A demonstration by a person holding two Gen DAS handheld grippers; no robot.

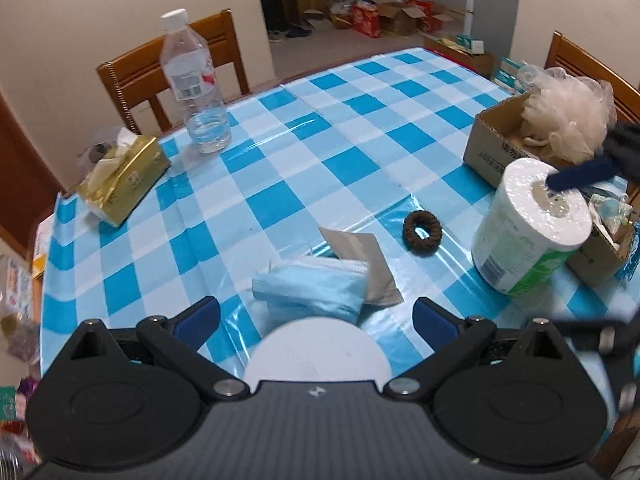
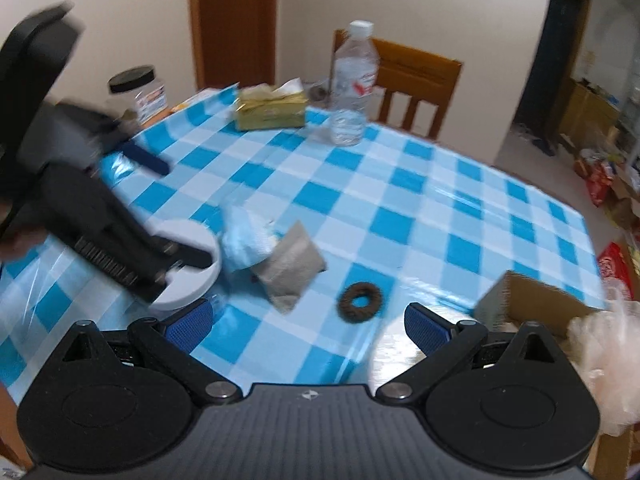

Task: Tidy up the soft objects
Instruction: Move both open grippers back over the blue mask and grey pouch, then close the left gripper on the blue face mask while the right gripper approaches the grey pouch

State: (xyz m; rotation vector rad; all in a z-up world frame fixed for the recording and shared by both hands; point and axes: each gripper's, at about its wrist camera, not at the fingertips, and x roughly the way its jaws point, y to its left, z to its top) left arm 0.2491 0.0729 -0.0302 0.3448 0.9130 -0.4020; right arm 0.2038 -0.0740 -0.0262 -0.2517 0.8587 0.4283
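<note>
A folded light-blue face mask [image 1: 312,288] lies on the checked tablecloth, just ahead of my open left gripper [image 1: 316,318] and partly on a grey-brown cloth [image 1: 364,264]. To their right lie a brown scrunchie [image 1: 422,234] and a wrapped toilet roll [image 1: 528,228]. Behind the roll, a cardboard box [image 1: 496,140] holds a cream bath puff [image 1: 568,120]. My right gripper [image 2: 308,326] is open and empty above the roll, with the scrunchie [image 2: 360,304], cloth [image 2: 292,268] and mask [image 2: 244,240] ahead of it. The left gripper [image 2: 172,208] appears blurred at the left.
A white round disc [image 1: 316,352] sits under the left gripper. At the far side stand a water bottle [image 1: 196,88] and a gold tissue pack [image 1: 124,180], with a black-lidded jar [image 2: 138,92] nearby. Wooden chairs [image 1: 168,64] flank the table. A second box [image 1: 600,256] sits by the roll.
</note>
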